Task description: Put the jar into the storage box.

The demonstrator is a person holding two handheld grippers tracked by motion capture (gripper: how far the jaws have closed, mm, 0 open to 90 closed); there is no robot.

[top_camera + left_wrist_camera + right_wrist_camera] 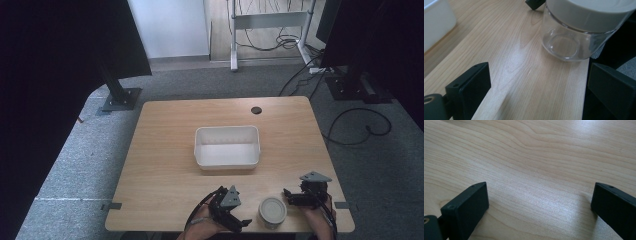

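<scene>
At the near edge of the wooden table (165, 165), between your two hands, stands a clear glass jar (272, 212) with a pale lid (596, 12), and it is the thing both tools are set up around. Your left gripper (239, 221) sits just to the jar's left, turned toward it, with its jaws spread wide and nothing between them. From the left gripper view the jar rises a little ahead and to one side of the gap, so you are aimed near it but not yet centred on it. Your right gripper (289, 196) rests just to the jar's right, also with jaws well apart and empty; the right gripper view looks along them at bare wood grain, which suggests that this tool points past the jar, not at it.

That flanking layout makes sense if one hand is meant to steady the glass body while the other deals with the lid, or if one simply lifts the jar. The jar looks empty and upright, touching neither tool.

Farther up the table, well apart from the jar, a white plastic bin (227, 161) sits open and empty, a likely place for the jar to go. Because the jar stands so close to the table edge, you would want to close on it squarely instead of nudging it sideways; smooth glass can slip under a glancing grip.
</scene>
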